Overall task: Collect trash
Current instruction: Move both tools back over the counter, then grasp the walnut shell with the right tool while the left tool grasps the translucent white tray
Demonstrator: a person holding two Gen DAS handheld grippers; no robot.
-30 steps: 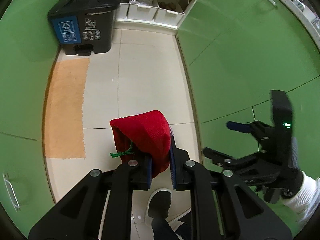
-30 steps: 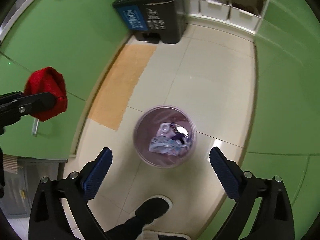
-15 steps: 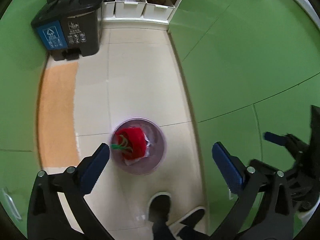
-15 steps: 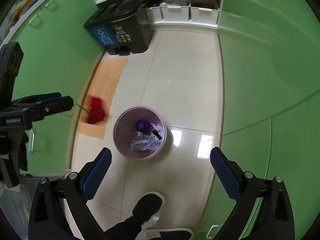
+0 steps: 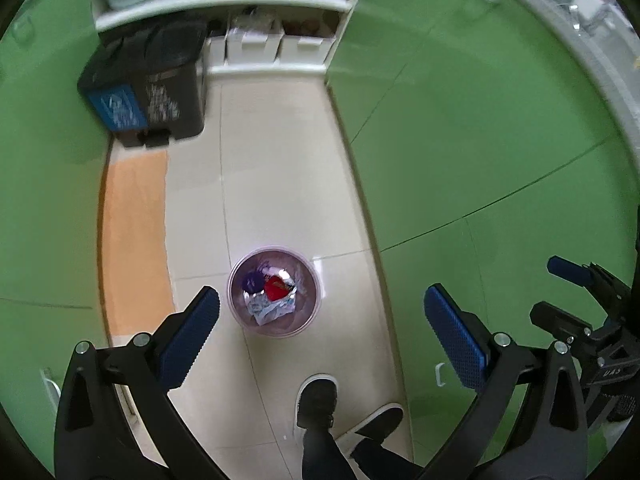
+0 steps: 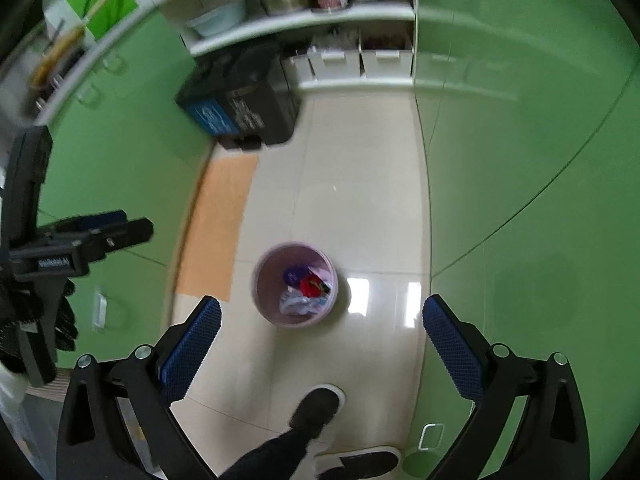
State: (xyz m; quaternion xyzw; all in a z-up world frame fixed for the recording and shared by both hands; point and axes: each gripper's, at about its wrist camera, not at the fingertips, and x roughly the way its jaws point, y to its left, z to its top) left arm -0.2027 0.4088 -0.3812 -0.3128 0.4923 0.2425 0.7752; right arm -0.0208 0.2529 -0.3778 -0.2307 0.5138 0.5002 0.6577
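Both the left gripper (image 5: 320, 320) and right gripper (image 6: 322, 320) hang wide open, empty, above a bin (image 5: 308, 320) holding a red pouch (image 5: 275, 288).

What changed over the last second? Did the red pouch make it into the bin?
Yes. The left hand-held gripper opened and let go of the red pouch, which dropped into the purple bin and lies on the other trash. Both cameras have since pulled up and away from the floor. The right hand-held gripper stayed open and empty; the bin stayed put.
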